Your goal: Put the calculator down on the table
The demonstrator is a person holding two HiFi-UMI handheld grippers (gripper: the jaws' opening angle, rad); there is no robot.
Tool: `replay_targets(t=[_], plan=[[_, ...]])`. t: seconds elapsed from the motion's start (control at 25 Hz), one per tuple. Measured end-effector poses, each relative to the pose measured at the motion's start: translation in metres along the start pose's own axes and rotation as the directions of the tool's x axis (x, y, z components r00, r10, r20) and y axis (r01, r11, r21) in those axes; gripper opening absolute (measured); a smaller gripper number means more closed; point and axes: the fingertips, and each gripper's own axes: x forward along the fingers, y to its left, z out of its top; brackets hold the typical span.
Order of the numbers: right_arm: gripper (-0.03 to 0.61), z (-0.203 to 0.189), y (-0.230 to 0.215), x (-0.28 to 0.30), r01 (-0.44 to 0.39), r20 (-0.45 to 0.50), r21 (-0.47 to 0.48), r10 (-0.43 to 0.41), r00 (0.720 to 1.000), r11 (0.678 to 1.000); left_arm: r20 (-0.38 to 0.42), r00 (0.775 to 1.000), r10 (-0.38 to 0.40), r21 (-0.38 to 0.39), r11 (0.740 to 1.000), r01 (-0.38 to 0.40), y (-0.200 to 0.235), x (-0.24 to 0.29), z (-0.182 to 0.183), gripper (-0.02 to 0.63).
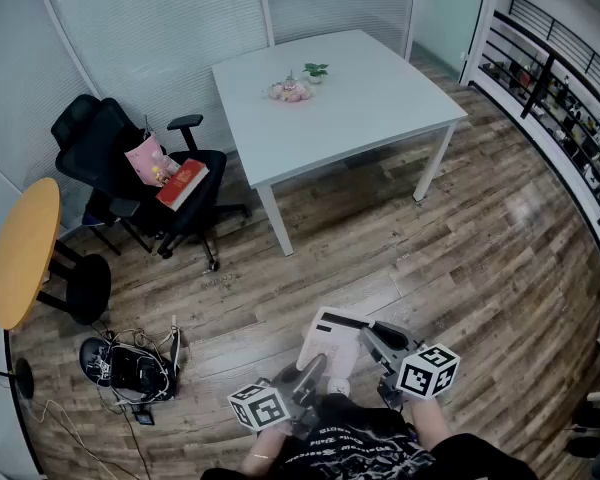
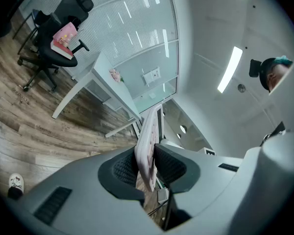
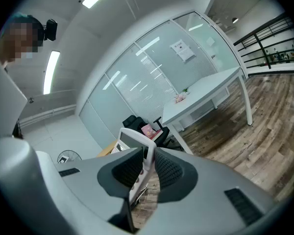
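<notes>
A white calculator (image 1: 328, 340) with a dark screen hangs in the air above the wooden floor, close to my body. My left gripper (image 1: 313, 366) is shut on its near left edge, and my right gripper (image 1: 372, 337) is shut on its right edge. In the left gripper view the calculator (image 2: 148, 133) stands edge-on, clamped between the ribbed pads of the left gripper (image 2: 146, 166). The right gripper view shows the calculator (image 3: 132, 142) pinched at its side by the right gripper (image 3: 147, 168). The white table (image 1: 360, 108) stands well ahead of me.
A small plant (image 1: 316, 70) and a pink ornament (image 1: 290, 90) sit at the table's far side. A black office chair (image 1: 130, 173) with a pink bag and a red book stands at left, beside a round orange table (image 1: 22, 253). Cables and a black device (image 1: 132, 370) lie on the floor.
</notes>
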Motion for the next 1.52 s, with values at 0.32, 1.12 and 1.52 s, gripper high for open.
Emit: replay_targets(t=[0.32, 1.12, 1.52], plan=[[0.083, -0.014, 0.024, -0.004, 0.010, -0.018, -0.052, -0.011, 1.000, 0.999, 0.001, 1.000, -0.010, -0.028, 1.000, 0.010, -0.001, -0.027, -0.010, 0.103], [0.095, -0.023, 0.020, -0.012, -0.019, -0.086, -0.090, 0.012, 0.996, 0.996, 0.033, 0.999, 0.016, -0.028, 0.999, -0.016, -0.008, -0.028, -0.035, 0.098], [0.096, 0.002, 0.001, 0.039, 0.017, -0.090, -0.120, -0.028, 0.996, 0.993, -0.053, 0.997, -0.056, -0.074, 0.996, 0.052, 0.021, 0.001, -0.003, 0.086]])
